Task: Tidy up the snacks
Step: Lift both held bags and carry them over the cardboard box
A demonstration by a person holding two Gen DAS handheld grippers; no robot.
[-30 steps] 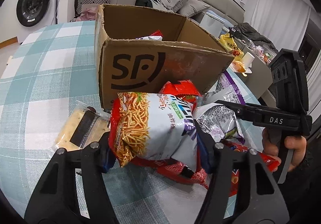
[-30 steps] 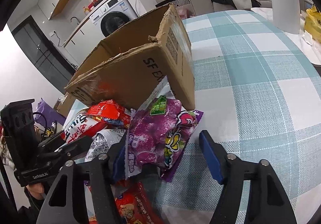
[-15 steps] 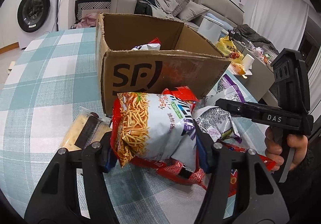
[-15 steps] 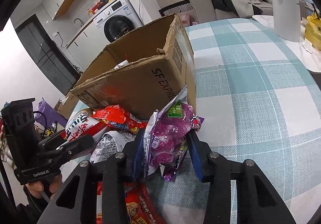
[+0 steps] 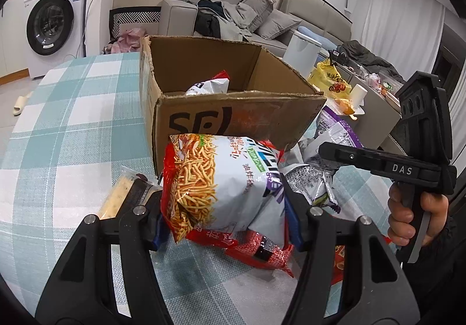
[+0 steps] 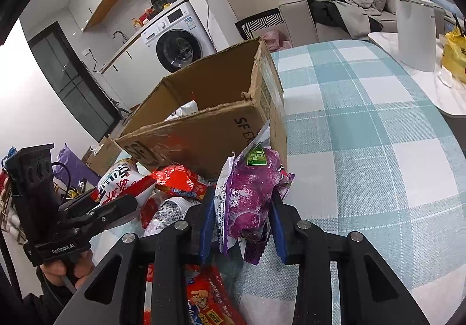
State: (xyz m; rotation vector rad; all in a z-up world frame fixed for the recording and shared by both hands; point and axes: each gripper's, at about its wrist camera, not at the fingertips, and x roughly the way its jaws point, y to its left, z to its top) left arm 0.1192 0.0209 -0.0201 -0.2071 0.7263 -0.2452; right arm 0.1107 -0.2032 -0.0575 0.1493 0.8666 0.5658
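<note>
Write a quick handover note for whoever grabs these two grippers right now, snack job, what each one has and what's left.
Left gripper: shut on the noodle-stick snack bag, in front of the cardboard box.
Right gripper: shut on the purple snack bag, beside the box's near corner.
Done: at least one white packet is in the box.
Left: drop both held bags into the box, then clear the loose pile on the checked tablecloth: red packets, a silver packet, and a cracker pack to the left.
</note>
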